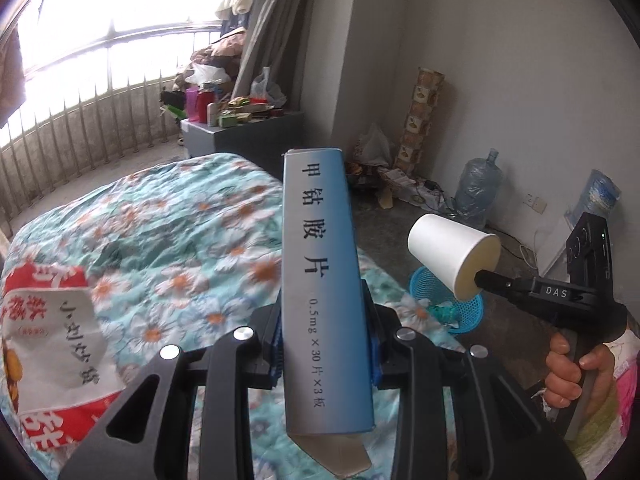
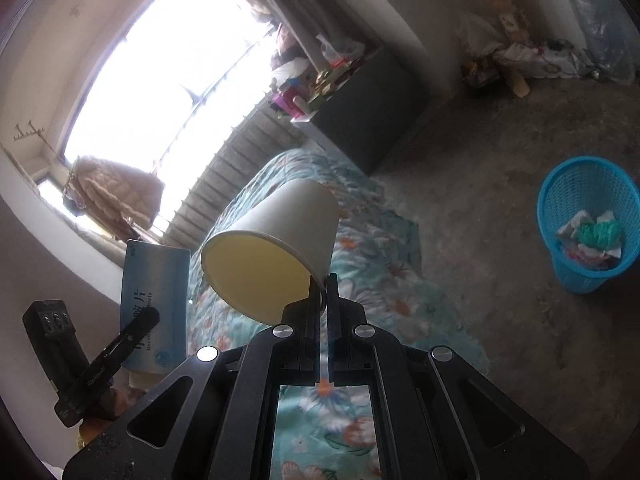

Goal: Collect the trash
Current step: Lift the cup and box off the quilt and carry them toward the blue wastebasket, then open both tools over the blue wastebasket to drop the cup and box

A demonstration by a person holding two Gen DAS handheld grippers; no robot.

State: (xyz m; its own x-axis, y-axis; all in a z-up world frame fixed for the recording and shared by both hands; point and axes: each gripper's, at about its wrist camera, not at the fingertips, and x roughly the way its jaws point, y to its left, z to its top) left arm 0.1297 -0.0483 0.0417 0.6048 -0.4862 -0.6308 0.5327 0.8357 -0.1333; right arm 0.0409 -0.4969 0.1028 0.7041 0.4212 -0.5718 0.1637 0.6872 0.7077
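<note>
In the left wrist view, the left gripper holds a blue box upright, its 2 jaws pressed on the narrow sides of the box. The box is above the flowered blanket. To the right, the right gripper carries a paper cup over the blue basket, which stands on the floor beside the bed. A snack bag lies on the blanket at the left — probably more trash.

In the right wrist view, the right gripper pinches the rim of the paper cup between nearly closed jaws. The basket is well apart to the right and already has crumpled trash inside.

I judge the step is carrying — both items are lifted, not yet dropped. The next move calls for bringing each one above the basket opening before releasing. Nothing blocks the way; only the basket is small.
</note>
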